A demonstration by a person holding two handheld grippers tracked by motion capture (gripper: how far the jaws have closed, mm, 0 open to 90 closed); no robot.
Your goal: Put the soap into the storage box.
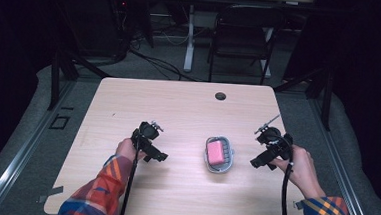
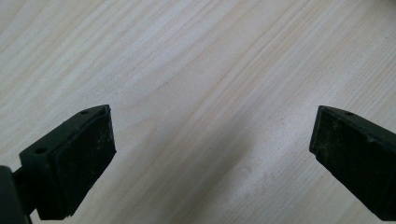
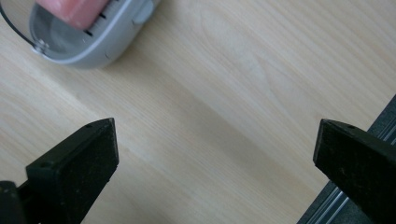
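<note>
A grey dish holding a pink bar sits on the light wooden table, between the two hands. In the right gripper view the grey dish and the pink bar lie at the upper left. My left gripper rests to the left of the dish, apart from it. Its jaws stand wide open over bare wood, as the left gripper shows. My right gripper is to the right of the dish, also open and holding nothing, near the table's right edge.
A round cable hole lies near the table's far edge. Beyond the table stand a dark chair and a white desk leg, with cables on the floor. Metal rails run along both sides of the table.
</note>
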